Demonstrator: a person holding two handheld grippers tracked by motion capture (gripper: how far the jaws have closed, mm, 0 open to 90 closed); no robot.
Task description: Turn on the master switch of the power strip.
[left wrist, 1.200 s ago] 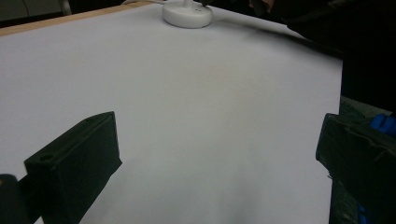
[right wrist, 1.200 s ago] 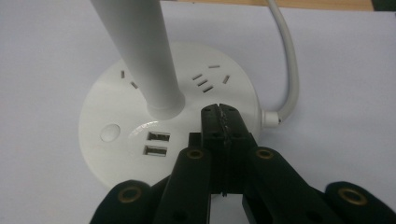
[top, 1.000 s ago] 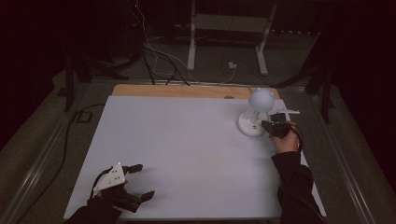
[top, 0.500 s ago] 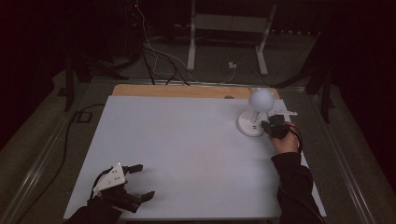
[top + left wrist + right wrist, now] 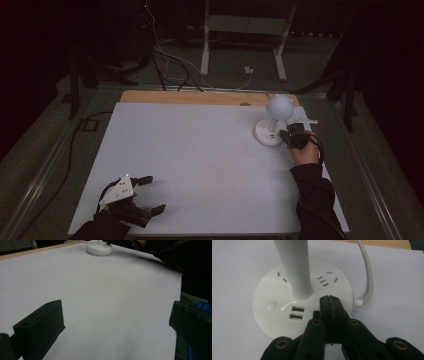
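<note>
Nearest us, the left gripper (image 5: 131, 197) rests on the front left of the white worktop (image 5: 200, 160), jaws spread wide with nothing between them. Across at the far right, the right gripper (image 5: 329, 301) has its jaws pressed together, empty, tips over the round white base of the desk lamp (image 5: 299, 305), just beside the stem. A white cable (image 5: 368, 277) runs off behind.

No words, brand names, numbers or signs can be read anywhere; the white lamp base (image 5: 303, 307) bears only unlabelled sockets and a plain button.
</note>
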